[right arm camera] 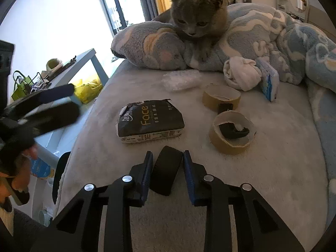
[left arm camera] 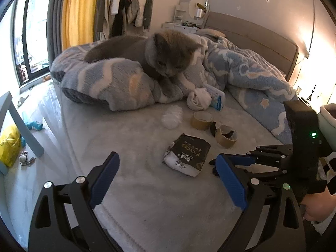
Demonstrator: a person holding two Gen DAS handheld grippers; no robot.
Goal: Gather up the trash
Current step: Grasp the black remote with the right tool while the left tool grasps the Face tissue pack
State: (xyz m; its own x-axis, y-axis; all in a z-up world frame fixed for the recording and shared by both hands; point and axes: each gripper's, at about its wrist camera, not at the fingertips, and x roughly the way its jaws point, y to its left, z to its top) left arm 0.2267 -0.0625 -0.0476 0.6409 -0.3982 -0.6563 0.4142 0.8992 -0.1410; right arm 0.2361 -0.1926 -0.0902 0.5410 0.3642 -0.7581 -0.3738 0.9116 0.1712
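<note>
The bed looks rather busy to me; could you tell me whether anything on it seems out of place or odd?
Yes. A grey cat lies on the blue blanket, watching the litter. Two empty tape cores and a torn-open tissue pack lie loose on the sheet, and the right gripper has a flat black piece between its pads.

Bare bed sheet (right arm camera: 273, 168) lies open in front; tape rolls (right arm camera: 231, 134) and cat (right arm camera: 199, 19) crowd the far side.

black tissue pack (right arm camera: 150, 124) printed "face" in yellow, smaller print on it unreadable
</note>
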